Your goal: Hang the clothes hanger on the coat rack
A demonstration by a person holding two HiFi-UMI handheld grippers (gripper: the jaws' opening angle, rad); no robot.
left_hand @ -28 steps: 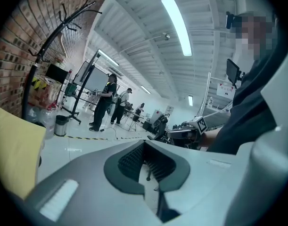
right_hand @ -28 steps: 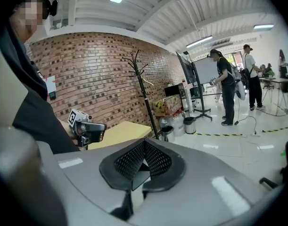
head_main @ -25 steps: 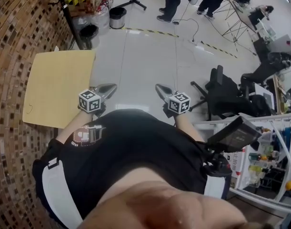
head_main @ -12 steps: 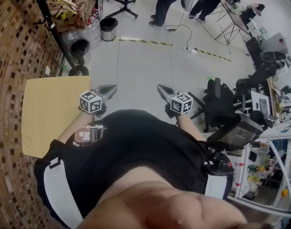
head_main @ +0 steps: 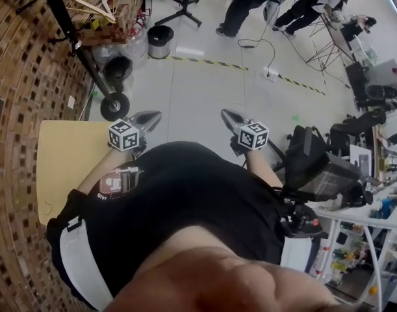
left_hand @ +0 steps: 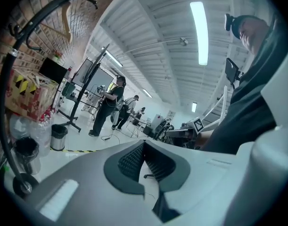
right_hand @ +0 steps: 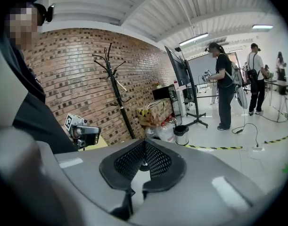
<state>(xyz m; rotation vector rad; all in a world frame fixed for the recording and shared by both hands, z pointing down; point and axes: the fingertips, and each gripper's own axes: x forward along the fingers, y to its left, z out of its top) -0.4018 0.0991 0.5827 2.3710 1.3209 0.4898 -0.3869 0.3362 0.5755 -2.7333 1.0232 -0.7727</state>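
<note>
Overhead, the left gripper (head_main: 151,118) and right gripper (head_main: 227,116) are both closed and empty. The clothes hanger (head_main: 88,4) lies at 11 o'clock beside the coat rack (head_main: 88,64).

Left gripper view: pads meet, with the rack at 9 o'clock.

Right gripper view: pads likewise meet on nothing.

I'd open 1 gripper before reaching for the hanger's neck.
</note>
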